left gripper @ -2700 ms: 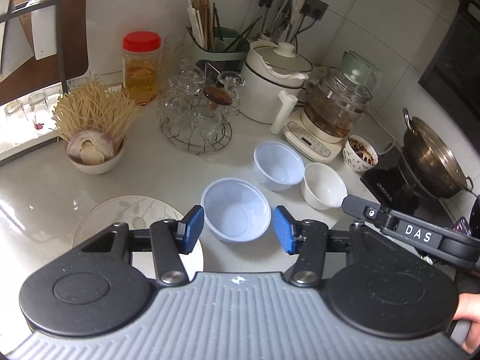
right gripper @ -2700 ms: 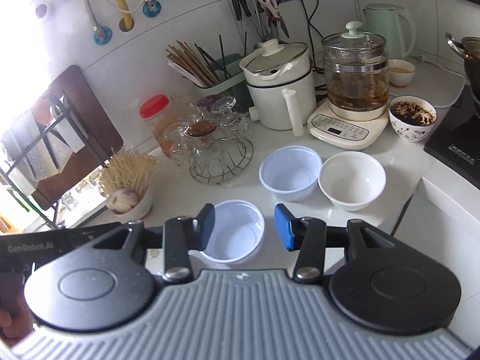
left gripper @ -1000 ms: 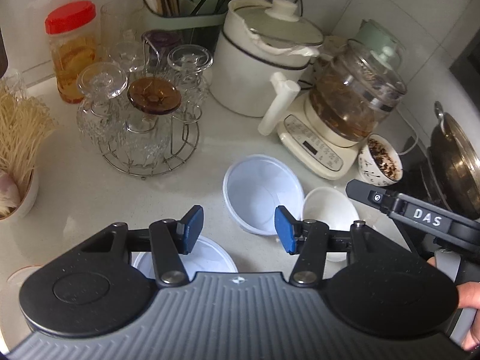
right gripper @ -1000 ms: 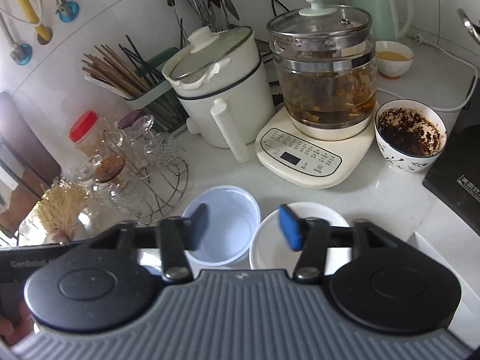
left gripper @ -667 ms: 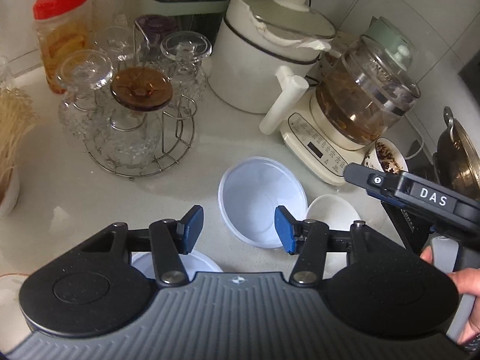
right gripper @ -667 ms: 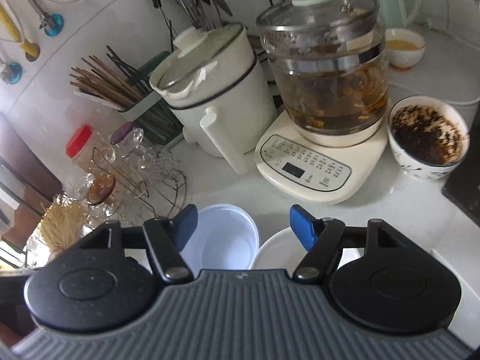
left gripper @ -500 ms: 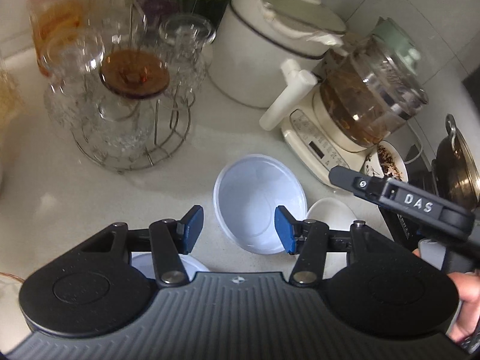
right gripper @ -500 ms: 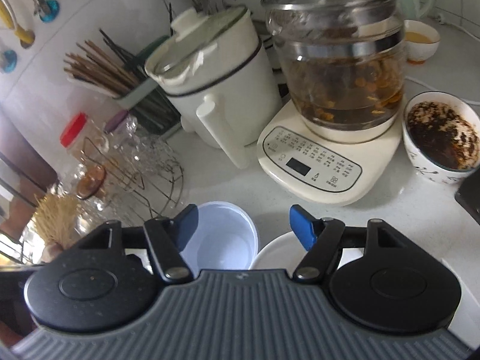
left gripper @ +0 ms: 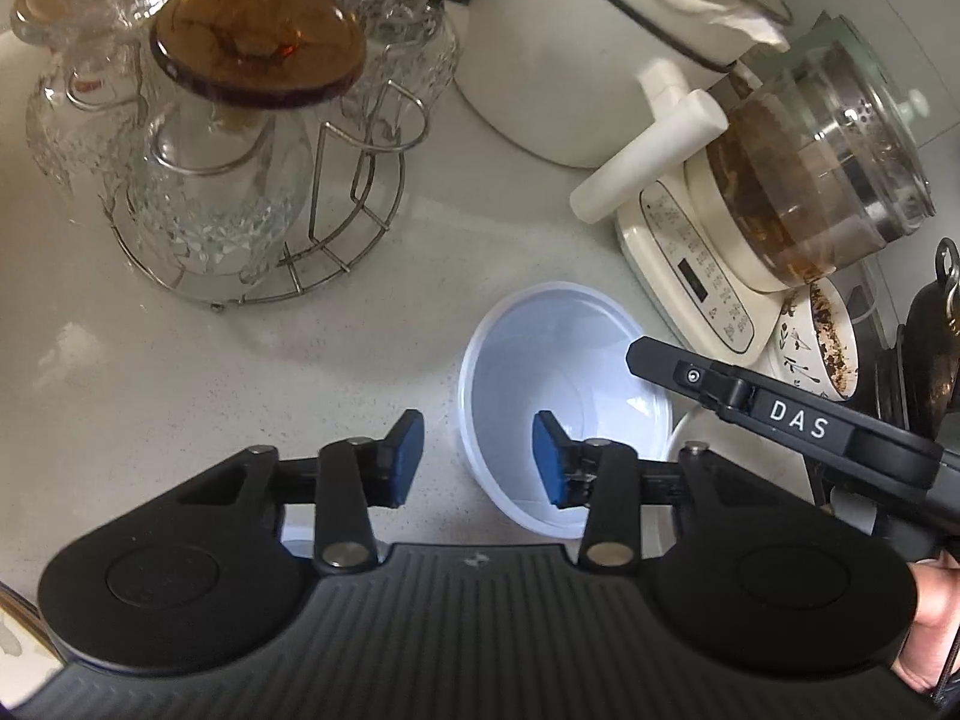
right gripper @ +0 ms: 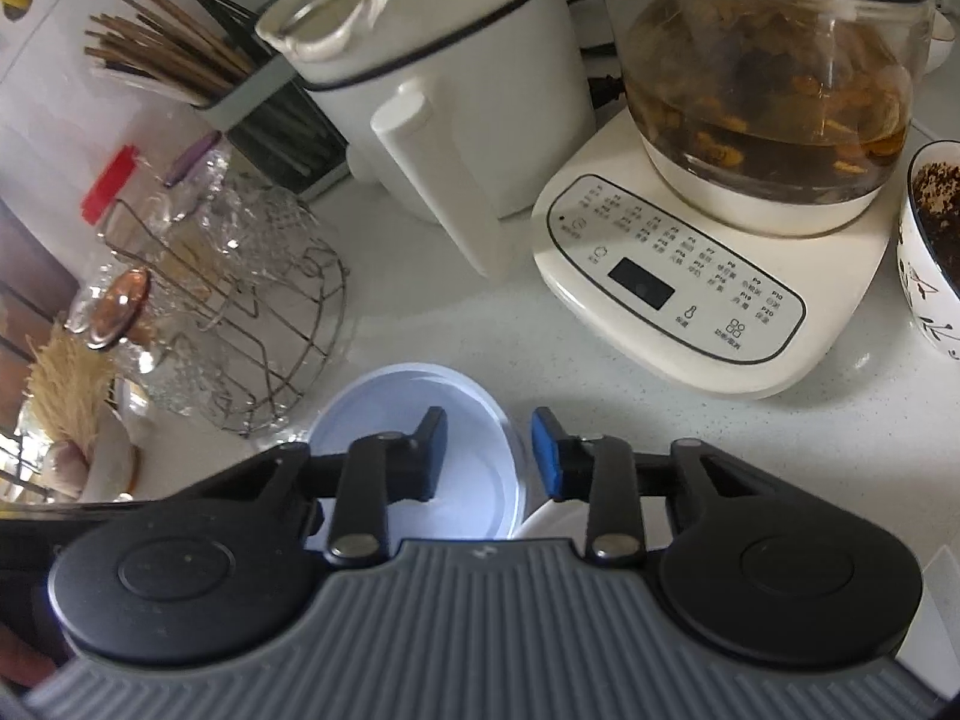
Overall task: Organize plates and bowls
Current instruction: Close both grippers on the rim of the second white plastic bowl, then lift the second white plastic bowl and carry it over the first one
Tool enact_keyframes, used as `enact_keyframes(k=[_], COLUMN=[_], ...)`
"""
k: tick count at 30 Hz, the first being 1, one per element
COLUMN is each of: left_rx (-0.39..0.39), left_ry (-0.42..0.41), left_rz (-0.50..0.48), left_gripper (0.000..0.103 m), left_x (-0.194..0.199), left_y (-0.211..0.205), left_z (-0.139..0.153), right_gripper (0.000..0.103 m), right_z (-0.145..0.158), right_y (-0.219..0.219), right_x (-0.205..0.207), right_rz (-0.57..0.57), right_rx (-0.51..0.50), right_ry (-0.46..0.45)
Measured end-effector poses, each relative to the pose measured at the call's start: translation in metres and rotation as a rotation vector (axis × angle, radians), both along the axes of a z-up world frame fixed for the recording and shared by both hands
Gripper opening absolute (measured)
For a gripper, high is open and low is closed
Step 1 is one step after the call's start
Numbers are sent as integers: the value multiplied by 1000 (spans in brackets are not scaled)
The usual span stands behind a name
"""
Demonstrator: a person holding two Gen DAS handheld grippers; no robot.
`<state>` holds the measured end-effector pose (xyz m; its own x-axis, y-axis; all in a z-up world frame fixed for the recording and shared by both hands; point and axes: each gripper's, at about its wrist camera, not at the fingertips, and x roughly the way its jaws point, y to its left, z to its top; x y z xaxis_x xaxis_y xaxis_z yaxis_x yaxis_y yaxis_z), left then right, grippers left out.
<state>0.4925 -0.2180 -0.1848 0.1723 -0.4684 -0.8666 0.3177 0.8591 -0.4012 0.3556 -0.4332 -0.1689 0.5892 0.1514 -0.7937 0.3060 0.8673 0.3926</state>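
Since the earlier frames both cameras have dropped close to the counter: the pale blue plastic bowl (left gripper: 564, 402), formerly small in the middle of the left wrist view, now fills its lower centre, and the far wall has slid out of the top. In that view the bowl stands upright on the speckled counter (left gripper: 252, 384), with the left gripper (left gripper: 477, 459) straddling its left-hand rim, one blue pad inside the bowl and one outside on the counter side. The jaws are closing, the wall between them, but the pads do not look to be pressing it yet.

In the right wrist view the same bowl (right gripper: 474, 480) sits at lower centre. The right gripper (right gripper: 489, 453) has its left pad over the bowl's inside and its right pad outside the right-hand rim; these jaws are closing too, with a gap visible at the rim.

The bowl looks thin, light and somewhat flexible, with a smooth, likely slippery wall, so a pinch over the rim seems the sensible hold, with gentle pressure to avoid buckling it. A white bowl (left gripper: 684, 438) peeks out just right of it, touching or nearly so. Beyond stand the glass kettle on its base (right gripper: 672, 276), a white pot (right gripper: 456, 96) and a wire rack of glasses (left gripper: 240, 180) at upper left.
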Motion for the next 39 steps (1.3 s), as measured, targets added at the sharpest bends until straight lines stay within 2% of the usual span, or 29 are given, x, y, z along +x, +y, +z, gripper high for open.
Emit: enact_keyframes(k=[2,7,13,20,29,39], left_rx=[-1,11,13,-10,-27,-59], left_ry=[6,18,22,32,-19,-87], left_rz=[0,-15,-20,25,61,102], left_gripper=[39,36,24,24,24,24], left_x=[2,5,6,8,0,-19], left_y=[0,-4,-6,0,9,17], left_z=[-3,-10,-12,-9,16,56], right_gripper=[28,23,16,15,15,16], right_z=[-3,-11,-15,-12,10,50], right_y=[1,1,3,5,3,9], right_x=[3,8,10,11,5,-14], right_rz=[6,22,28,31,45,57], right_rx=[-4,4,17,38,64,39], right_ry=[9,34,43,28,-29,-114])
